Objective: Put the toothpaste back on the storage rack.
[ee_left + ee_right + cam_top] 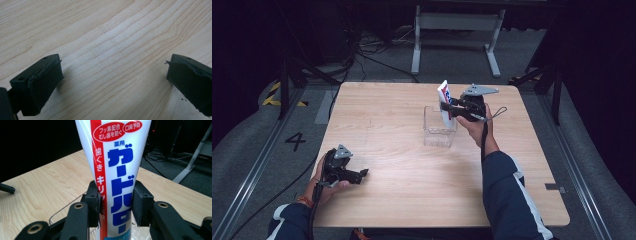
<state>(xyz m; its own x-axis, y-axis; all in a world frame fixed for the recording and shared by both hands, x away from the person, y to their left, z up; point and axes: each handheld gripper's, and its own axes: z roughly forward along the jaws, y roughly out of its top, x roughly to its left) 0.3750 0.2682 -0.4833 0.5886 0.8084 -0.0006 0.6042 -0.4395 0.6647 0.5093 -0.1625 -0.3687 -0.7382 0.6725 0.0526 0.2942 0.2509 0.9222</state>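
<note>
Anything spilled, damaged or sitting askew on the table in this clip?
Nothing stands out. The right gripper holds a toothpaste tube above the clear container, which stands upright. The left gripper is open over bare table.

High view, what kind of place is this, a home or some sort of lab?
Probably a lab or recording studio, not a home: a bare wooden table on grey carpet, black curtains around it, loose cables on the floor, and yellow-black hazard tape by a floor rail.

Bare bench (112, 50) lies between and ahead of the left claw (113, 82), whose jaws stand wide apart. Right under the right claw (116, 207), a clear box (439, 131) blocks the way; its jaws are taken up by a toothpaste tube (113, 165).
</note>
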